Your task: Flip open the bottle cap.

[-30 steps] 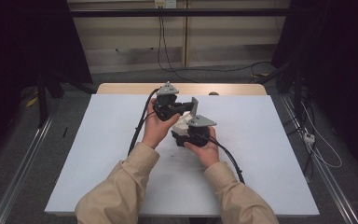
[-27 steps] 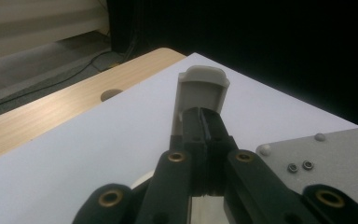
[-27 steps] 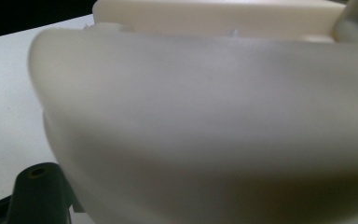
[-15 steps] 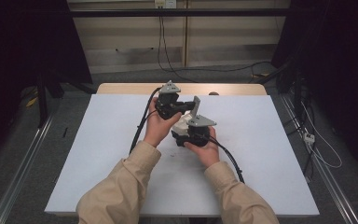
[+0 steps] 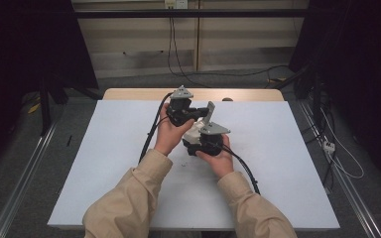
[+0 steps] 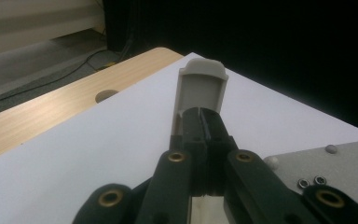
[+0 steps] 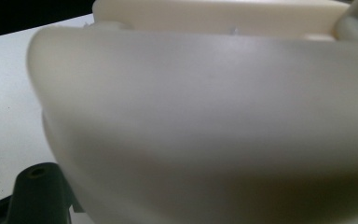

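A lab or recording room. A white table (image 5: 104, 163) with a wooden edge (image 5: 129, 93) stands between black curtains (image 5: 25, 59). Metal rails (image 5: 20, 188) run along the grey floor (image 5: 10, 148), loose cables (image 5: 337, 148) trail across it, and a wall socket (image 5: 174, 4) feeds more.

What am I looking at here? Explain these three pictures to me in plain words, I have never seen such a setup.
A person in beige sleeves sits at a white-topped table and holds a black two-jaw hand gripper in each hand. The high view looks down from above: the left gripper and the right gripper meet over the middle of the table. The other two pictures come from cameras riding on the grippers. In the left gripper view, the black jaws are shut on a small pale grey plastic tab with a rounded end. In the right gripper view, a cream-white plastic piece sits very close to the lens, too blurred to identify.
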`<state>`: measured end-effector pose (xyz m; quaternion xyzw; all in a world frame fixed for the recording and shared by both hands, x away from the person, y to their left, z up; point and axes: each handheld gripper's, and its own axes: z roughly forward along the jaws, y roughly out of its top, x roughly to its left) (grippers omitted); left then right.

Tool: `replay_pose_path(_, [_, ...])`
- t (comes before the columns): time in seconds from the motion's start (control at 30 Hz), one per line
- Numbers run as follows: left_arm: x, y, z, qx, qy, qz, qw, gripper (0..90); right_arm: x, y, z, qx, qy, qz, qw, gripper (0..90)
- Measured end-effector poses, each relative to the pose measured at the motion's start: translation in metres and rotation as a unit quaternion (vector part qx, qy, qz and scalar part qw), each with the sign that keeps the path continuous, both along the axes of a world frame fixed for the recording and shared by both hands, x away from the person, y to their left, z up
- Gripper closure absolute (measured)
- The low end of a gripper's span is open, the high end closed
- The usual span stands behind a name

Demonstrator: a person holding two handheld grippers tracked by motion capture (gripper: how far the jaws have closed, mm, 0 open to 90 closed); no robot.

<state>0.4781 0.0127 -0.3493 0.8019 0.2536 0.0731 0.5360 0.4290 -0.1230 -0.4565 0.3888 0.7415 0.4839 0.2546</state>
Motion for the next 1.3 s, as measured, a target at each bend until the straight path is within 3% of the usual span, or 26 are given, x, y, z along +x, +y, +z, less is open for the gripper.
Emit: replay_pose_path(1.3, [0.0088, -0.0080, -0.0059, 0.009, 0.008, -0.006, 0.9999, 90.0, -0.0001, 0.0000, -0.0001, -0.003, 0.001, 0.001, 1.0000, 18.6])
